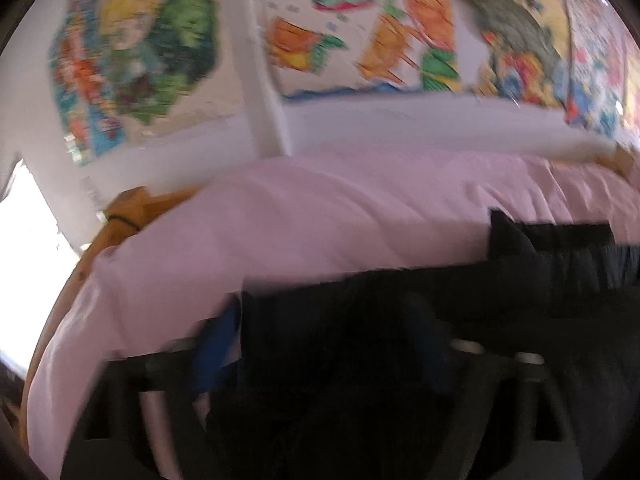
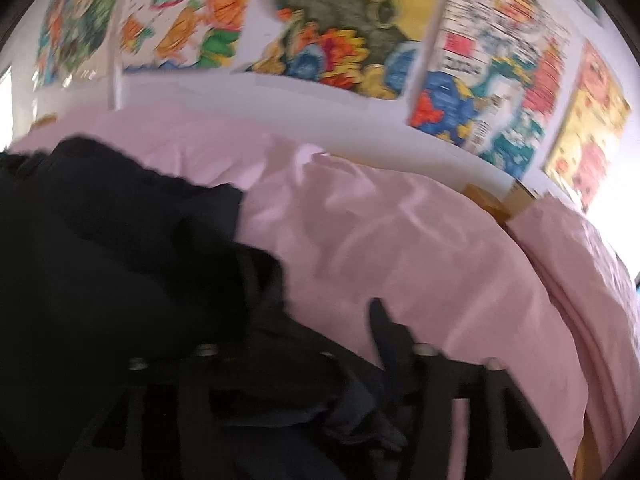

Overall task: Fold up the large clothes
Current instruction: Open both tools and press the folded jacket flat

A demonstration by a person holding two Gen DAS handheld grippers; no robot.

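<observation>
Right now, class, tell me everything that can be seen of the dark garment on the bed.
The dark garment is black or very dark navy, a soft fabric, crumpled rather than flat, with loose folds. It lies on the pink bedding near the front edge. Its cloth covers the left claw and the right claw; whether either grips it cannot be told. A pointed flap sticks up in each view. Blur hides seams and details.

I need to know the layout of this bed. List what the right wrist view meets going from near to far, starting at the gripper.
right gripper → dark garment bunched over it → pink bed sheet → white wall → colourful posters.
</observation>
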